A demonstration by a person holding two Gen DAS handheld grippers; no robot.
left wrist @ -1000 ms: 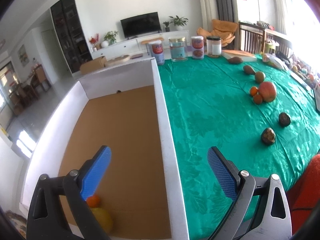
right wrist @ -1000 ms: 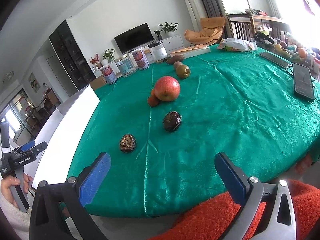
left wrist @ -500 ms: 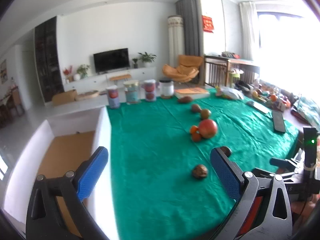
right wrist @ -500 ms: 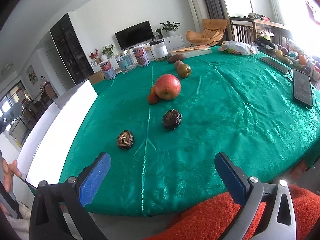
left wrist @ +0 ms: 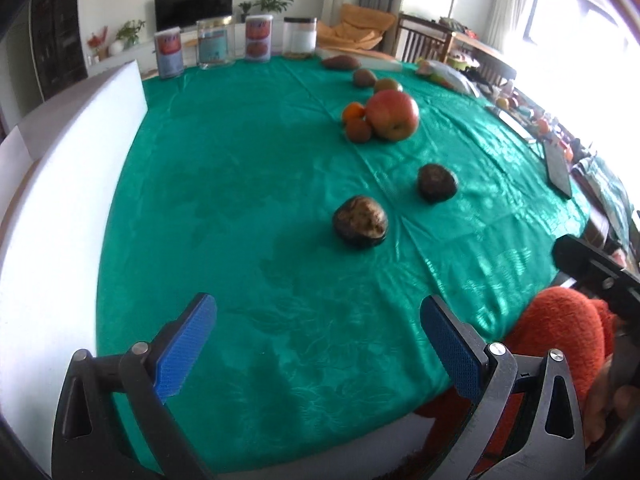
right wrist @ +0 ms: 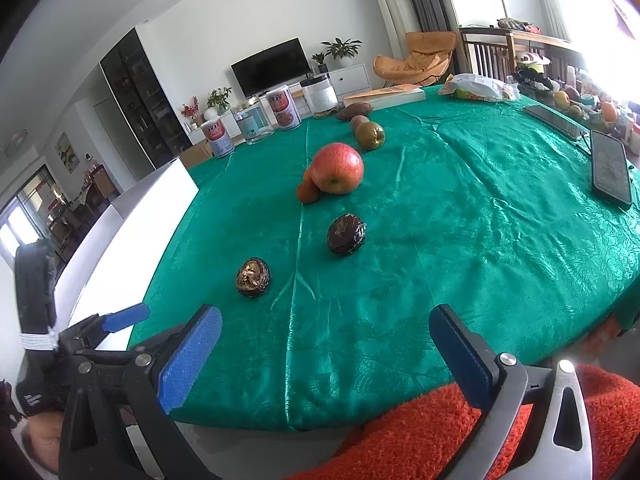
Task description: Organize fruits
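Note:
On the green tablecloth lie a dark wrinkled fruit (left wrist: 360,221), a second dark fruit (left wrist: 437,182), a red apple (left wrist: 393,115) with two small oranges (left wrist: 353,112) beside it, and brown fruits (left wrist: 364,77) farther back. The same fruits show in the right wrist view: near dark fruit (right wrist: 253,277), second dark fruit (right wrist: 346,234), apple (right wrist: 337,168). My left gripper (left wrist: 316,348) is open and empty, above the table's near edge, short of the near dark fruit. My right gripper (right wrist: 324,356) is open and empty at the table's near edge. The white box (left wrist: 60,216) stands on the left.
Several tins and jars (left wrist: 216,46) stand at the table's far edge. A phone (right wrist: 610,166) and a tablet (right wrist: 554,118) lie on the right side, with a bag (right wrist: 478,86) and a book (right wrist: 386,95) behind. My left gripper (right wrist: 120,318) shows at the right wrist view's left.
My left gripper has swung from over the box's inside to the right and now faces the fruits on the cloth, closer to the near dark fruit. My right gripper has barely moved.

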